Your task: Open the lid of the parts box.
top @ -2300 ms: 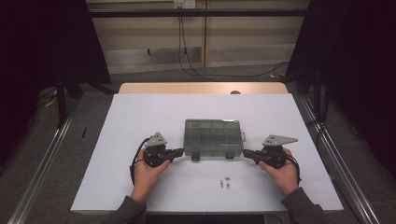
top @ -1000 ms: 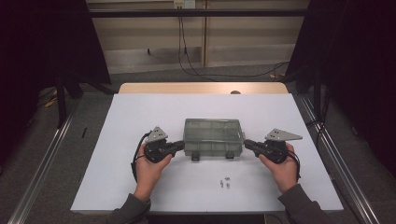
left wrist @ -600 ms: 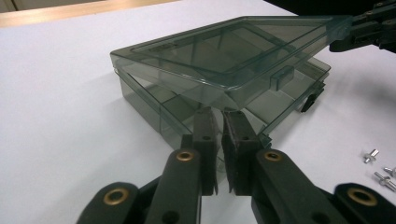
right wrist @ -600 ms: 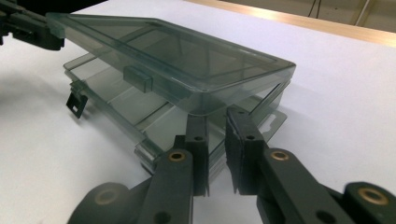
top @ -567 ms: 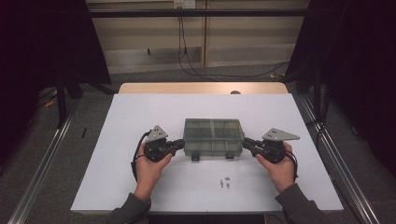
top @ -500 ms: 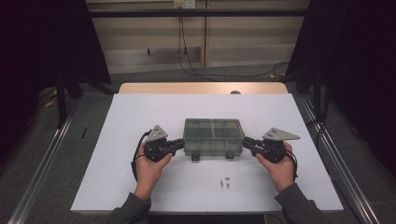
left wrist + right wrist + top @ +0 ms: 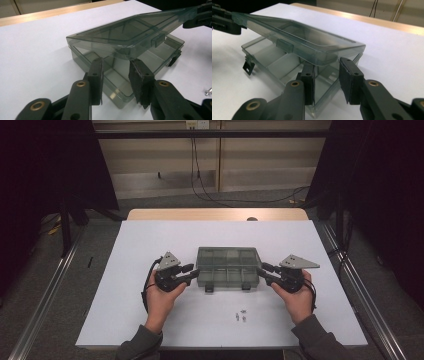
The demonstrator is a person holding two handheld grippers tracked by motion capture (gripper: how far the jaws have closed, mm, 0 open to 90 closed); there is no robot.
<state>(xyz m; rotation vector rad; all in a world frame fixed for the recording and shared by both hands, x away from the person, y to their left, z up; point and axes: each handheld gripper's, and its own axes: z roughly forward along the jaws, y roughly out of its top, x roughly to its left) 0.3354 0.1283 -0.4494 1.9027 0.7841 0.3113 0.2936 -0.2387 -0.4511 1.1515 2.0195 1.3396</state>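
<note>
I see a white desk [image 7: 150, 245] on grey floor between dark curtains. The smoky plastic box [image 7: 227, 266] sits mid-desk, lid raised, with bare room toward every edge. My left gripper [image 7: 189, 273] and right gripper [image 7: 263, 272] flank its ends, jaws just opening, pads parted. Small screws [image 7: 240, 315] lie toward the near edge.

Small screws [image 7: 240, 315] on white table [image 7: 150, 245]
</note>
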